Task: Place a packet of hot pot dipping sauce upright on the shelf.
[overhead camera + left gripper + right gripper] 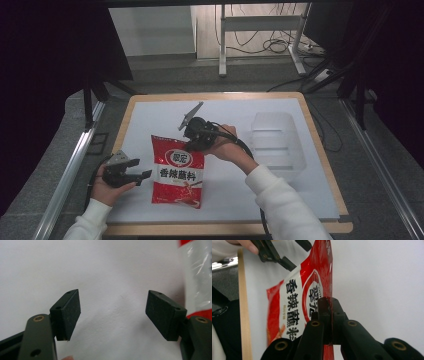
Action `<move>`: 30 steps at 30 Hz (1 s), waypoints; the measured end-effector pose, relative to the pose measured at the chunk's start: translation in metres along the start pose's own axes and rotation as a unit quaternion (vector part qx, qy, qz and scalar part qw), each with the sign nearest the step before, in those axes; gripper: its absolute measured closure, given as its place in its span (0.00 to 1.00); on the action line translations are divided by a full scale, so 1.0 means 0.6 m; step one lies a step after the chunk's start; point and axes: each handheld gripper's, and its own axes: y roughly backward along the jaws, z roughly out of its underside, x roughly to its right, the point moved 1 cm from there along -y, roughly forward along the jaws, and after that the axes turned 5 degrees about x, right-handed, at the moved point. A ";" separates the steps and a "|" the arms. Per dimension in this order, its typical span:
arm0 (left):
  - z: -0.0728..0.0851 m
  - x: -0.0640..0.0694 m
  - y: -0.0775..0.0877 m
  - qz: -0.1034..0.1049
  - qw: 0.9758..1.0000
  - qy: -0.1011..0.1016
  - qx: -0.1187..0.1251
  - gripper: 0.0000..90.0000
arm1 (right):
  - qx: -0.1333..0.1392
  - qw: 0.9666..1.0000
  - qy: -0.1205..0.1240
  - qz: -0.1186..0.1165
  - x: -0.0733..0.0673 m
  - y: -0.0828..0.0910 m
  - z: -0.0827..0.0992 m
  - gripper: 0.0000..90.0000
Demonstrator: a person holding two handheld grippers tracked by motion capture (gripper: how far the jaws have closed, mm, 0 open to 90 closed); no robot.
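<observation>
One red snack bag (177, 171) on my table (320, 145), one clear plastic bin (276, 145), and two claws, that's the whole count. The table has a white top with a light wood rim, and it sits in a dim room with dark curtains at both sides, grey floor, a metal stand and loose cables behind the far edge.

My right claw (192, 145) is clamped tight on the top edge of the bag; in the right gripper view the pads pinch the red foil seam between them, and the bag hangs away from them toward the near wood rim. The bag itself is left of centre, its lower end close to the near edge of the white top.

My left claw (145, 174) is just beside the bag's left side, jaws spread wide with nothing between them, only bare white top under the pads (69, 312).

The bin stands well apart on the right, near that edge. Plenty of free white space at the far left and in front of the bin.
</observation>
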 end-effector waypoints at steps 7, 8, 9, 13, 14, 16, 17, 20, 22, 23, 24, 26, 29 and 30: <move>0.002 -0.002 -0.001 0.000 1.000 0.002 -0.002 0.31 | 0.027 0.999 0.018 0.021 -0.015 0.040 -0.019 0.99; 0.002 -0.002 -0.002 0.001 1.000 0.003 -0.002 0.31 | 0.030 0.999 0.020 0.023 -0.016 0.044 -0.022 0.99; 0.002 -0.002 -0.002 0.001 1.000 0.002 -0.003 0.31 | 0.029 0.999 0.023 0.022 -0.018 0.048 -0.024 0.99; 0.002 -0.002 -0.003 0.001 1.000 0.003 -0.004 0.31 | 0.027 0.999 0.033 0.027 -0.022 0.062 -0.032 0.99; 0.002 -0.002 -0.003 0.001 1.000 0.003 -0.004 0.31 | 0.029 0.999 0.034 0.032 -0.022 0.065 -0.035 0.99; 0.003 -0.002 -0.002 0.001 1.000 0.004 -0.003 0.31 | 0.028 0.998 0.038 0.036 -0.022 0.074 -0.040 0.99; 0.003 -0.003 -0.003 0.001 1.000 0.004 -0.003 0.31 | 0.028 0.998 0.038 0.036 -0.022 0.074 -0.040 0.99; 0.003 -0.002 -0.003 0.001 1.000 0.004 -0.003 0.31 | 0.028 0.998 0.040 0.044 -0.022 0.084 -0.044 0.99; 0.003 -0.002 -0.004 0.001 1.000 0.004 -0.003 0.31 | 0.026 0.998 0.041 0.049 -0.019 0.090 -0.045 0.99; 0.003 -0.002 -0.003 0.001 1.000 0.003 -0.004 0.31 | 0.031 0.998 0.038 0.050 -0.016 0.096 -0.044 0.99; 0.003 -0.002 -0.004 0.002 1.000 0.004 -0.003 0.31 | 0.032 0.997 0.039 0.052 -0.014 0.099 -0.044 0.99; 0.003 -0.002 -0.004 0.002 1.000 0.004 -0.004 0.31 | 0.033 0.997 0.036 0.055 -0.013 0.103 -0.043 0.99; 0.004 -0.002 -0.005 0.003 1.000 0.003 -0.006 0.31 | 0.033 0.997 0.035 0.056 -0.010 0.113 -0.040 0.99; 0.004 -0.002 -0.005 0.003 1.000 0.002 -0.006 0.31 | 0.034 0.997 0.036 0.052 -0.009 0.116 -0.039 0.99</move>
